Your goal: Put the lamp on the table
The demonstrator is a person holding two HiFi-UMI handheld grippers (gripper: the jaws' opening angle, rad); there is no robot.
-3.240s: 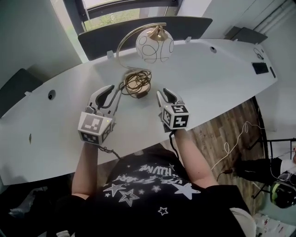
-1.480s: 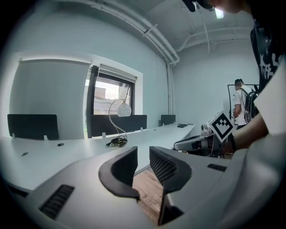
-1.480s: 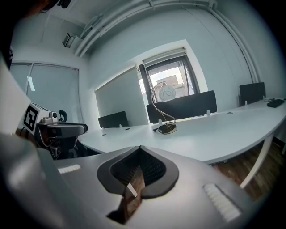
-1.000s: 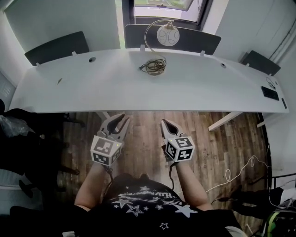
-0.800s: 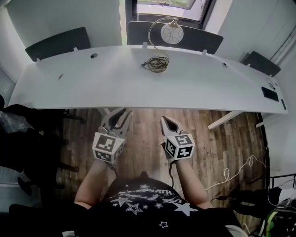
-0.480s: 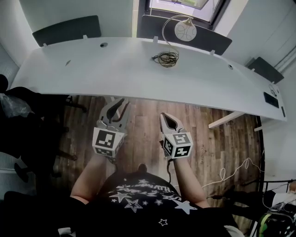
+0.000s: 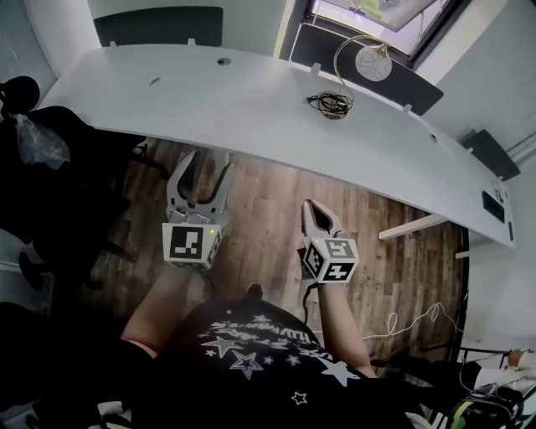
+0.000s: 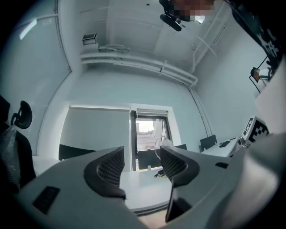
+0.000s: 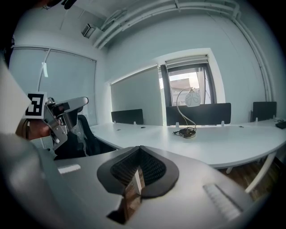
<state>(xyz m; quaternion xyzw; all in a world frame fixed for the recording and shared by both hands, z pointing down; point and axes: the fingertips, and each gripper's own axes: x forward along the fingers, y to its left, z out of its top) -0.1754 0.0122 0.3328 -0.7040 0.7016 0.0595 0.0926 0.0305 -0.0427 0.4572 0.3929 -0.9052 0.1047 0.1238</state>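
Observation:
The lamp [image 7: 360, 71] stands upright on the long white table [image 7: 251, 105], near its far edge: a curved brass stem, a round white globe shade and its cord coiled at the base [image 7: 333, 104]. Far off, the lamp [image 9: 190, 105] also shows in the right gripper view. Both grippers hang over the wooden floor, well back from the table. My left gripper [image 7: 199, 167] is opening wide, nothing between its jaws. My right gripper [image 7: 311, 208] is shut and empty.
Dark chair backs [image 7: 159, 25] line the table's far side, under a window [image 7: 377, 12]. A black office chair with a bag [image 7: 38, 138] stands at the left. A white cable [image 7: 410, 323] lies on the floor at the right. A dark device [image 7: 492, 207] sits at the table's right end.
The person has stepped back from the table and turned, so the lamp sits farther off. The left gripper's jaws have spread wide. The right gripper stays shut.

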